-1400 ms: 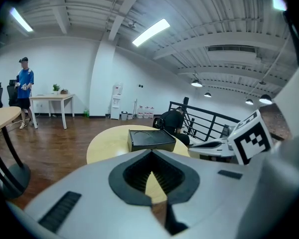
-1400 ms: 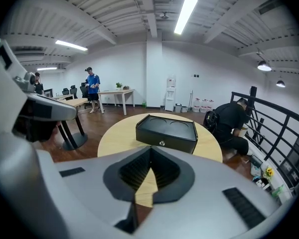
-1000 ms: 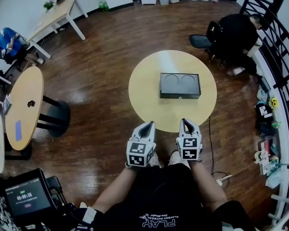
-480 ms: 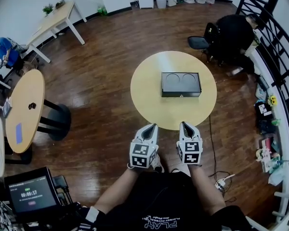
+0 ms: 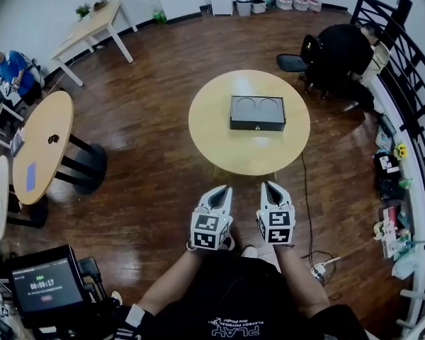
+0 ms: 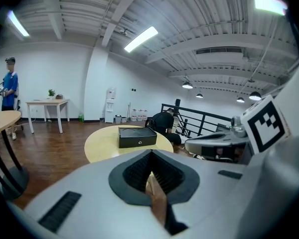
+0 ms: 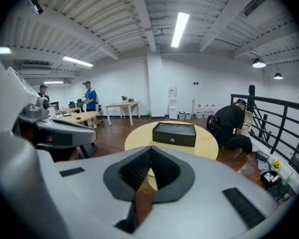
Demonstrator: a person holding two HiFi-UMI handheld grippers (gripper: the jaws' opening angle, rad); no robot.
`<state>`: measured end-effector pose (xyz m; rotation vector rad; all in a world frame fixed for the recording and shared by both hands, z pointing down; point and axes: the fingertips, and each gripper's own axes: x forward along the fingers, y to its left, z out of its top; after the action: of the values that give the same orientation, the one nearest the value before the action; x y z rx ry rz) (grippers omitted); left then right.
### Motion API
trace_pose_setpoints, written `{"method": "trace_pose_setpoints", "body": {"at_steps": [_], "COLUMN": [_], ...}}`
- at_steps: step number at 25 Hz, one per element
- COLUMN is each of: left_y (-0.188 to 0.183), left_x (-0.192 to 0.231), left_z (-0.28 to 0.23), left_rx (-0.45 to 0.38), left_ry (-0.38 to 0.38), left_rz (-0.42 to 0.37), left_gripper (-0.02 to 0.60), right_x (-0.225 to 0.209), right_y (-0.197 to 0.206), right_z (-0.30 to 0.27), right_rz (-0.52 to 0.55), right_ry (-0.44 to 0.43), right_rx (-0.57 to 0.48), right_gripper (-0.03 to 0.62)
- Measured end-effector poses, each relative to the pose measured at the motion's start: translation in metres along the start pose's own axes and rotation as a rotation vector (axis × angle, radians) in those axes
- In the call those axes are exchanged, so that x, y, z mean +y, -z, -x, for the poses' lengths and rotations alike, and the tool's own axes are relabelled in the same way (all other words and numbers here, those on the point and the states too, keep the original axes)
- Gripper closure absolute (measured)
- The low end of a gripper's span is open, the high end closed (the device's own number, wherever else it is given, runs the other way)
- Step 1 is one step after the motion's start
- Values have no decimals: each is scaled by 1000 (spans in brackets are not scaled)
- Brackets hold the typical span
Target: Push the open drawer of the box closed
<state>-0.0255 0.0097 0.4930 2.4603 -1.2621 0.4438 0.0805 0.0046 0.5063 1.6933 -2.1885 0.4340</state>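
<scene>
Glossy dark plank flooring (image 5: 149,69) under round pale-wood table (image 5: 227,147). Sitting mid-table, rectangular matte-black box (image 5: 258,113) with two circular recesses in top. Held short of table edge, well apart from box, left gripper (image 5: 222,188) and right gripper (image 5: 268,185), ribbed grey jaws pressed together on nothing.

From my feed I see a round yellow worktop (image 5: 219,151) in the middle of a dark wood floor (image 5: 156,69). A cable (image 5: 306,190) trails over the boards from its near right edge. To the right, a person in black (image 5: 340,48) bends over beside a black chair (image 5: 294,62), close to a black railing (image 5: 411,83). On the left stands an oval table (image 5: 46,154) with a small dark item and a blue one on it. Farther back there is a white-legged table (image 5: 92,21) and a person in blue (image 5: 10,66). A timer screen (image 5: 42,283) glows at bottom left.
</scene>
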Motion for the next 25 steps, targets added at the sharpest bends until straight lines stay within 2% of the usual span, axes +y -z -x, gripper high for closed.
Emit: {"method": "trace_pose_setpoints", "body": {"at_steps": [6,9,13,21,25], "left_y": [20,19,9,24,23], "left_x": [-34,-43,-38,-25,-23], "left_z": [41,63,85,98,95], "left_rx": [-26,-37,-28,-4,-17], "left_ry": [-34,-48,-66,-68,-56], "left_rz": [6,-2,-5,-28,-42], "left_gripper": [584,584,584,584,584], "right_x": [15,28,43,65,67], "right_y": [20,15,0,14,16], "right_z": [48,67,81,82,80], "right_rz": [20,20,22,25,28], "right_ry": [-34,-42,-41,-63,-49], "right_rx": [-22,-47,-54,-53,-56], "right_gripper": [588,588,588,588,588]}}
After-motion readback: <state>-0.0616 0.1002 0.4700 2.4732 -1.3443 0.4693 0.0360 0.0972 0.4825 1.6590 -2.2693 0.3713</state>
